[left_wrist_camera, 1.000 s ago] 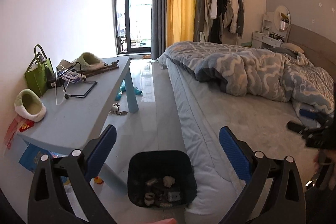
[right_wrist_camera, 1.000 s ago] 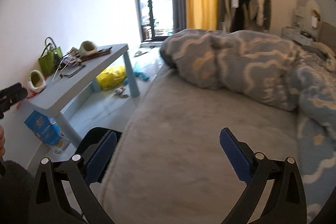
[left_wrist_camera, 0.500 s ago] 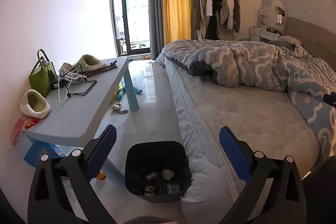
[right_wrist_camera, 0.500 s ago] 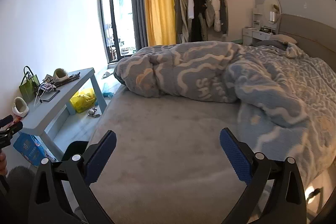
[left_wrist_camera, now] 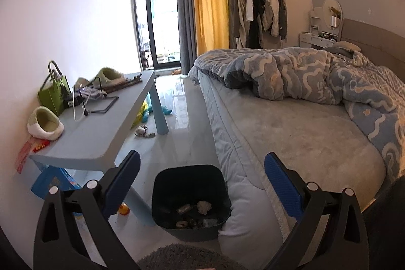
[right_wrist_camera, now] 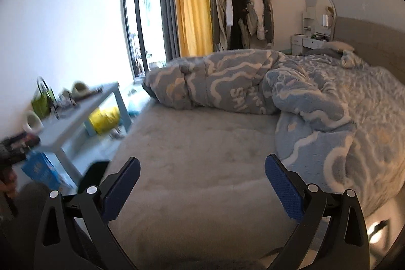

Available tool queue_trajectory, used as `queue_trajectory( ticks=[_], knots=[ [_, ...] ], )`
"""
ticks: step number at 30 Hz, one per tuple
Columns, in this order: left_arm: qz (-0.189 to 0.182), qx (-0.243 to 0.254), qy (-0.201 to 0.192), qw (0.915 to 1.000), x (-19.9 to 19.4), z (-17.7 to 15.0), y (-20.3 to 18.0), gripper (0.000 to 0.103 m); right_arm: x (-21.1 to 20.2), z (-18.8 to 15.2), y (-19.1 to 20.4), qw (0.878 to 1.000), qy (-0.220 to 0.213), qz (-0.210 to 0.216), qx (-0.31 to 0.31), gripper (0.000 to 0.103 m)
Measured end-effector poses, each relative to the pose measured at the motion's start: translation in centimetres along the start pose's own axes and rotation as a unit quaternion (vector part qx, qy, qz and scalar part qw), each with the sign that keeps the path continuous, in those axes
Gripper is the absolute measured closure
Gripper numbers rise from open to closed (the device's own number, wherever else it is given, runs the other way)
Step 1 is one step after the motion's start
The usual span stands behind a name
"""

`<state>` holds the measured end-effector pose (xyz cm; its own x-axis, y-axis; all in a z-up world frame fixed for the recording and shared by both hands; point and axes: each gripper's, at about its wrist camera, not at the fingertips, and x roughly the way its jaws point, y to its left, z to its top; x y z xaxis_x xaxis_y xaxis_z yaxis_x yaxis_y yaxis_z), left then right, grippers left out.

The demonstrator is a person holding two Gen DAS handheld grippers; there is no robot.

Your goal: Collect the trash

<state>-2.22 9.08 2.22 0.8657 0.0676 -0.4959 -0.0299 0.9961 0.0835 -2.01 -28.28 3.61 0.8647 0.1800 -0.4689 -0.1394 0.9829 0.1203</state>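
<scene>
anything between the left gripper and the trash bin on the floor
Nothing visible does. The left gripper is open and empty, and the dark trash bin sits on the floor straight ahead between the blue table and the bed, its open top uncovered with some scraps inside.

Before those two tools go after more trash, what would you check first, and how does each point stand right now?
1. Left tool open and holding nothing: ok.
2. Right tool open and holding nothing: ok.
3. Black bin upright on the floor beside the bed: ok.
4. Room left in the bin above the scraps: ok.
5. Next piece of trash picked out: cannot tell.
6. Right view sharp: not ok, its left side is blurred.
</scene>
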Motion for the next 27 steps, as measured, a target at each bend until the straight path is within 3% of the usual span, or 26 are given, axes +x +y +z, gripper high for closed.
queue_trajectory(
  ticks=[9,27],
  knots=[
    [-0.003,-0.009,0.014,0.9999,0.6,-0.3,-0.1,0.003,0.2,-0.3,0.9,1.000,0.000,0.028,-0.008,0.003],
    [-0.011,-0.021,0.022,0.9995,1.0,-0.6,-0.3,0.003,0.6,-0.4,1.7,0.999,0.008,0.029,-0.013,0.003]
  ],
)
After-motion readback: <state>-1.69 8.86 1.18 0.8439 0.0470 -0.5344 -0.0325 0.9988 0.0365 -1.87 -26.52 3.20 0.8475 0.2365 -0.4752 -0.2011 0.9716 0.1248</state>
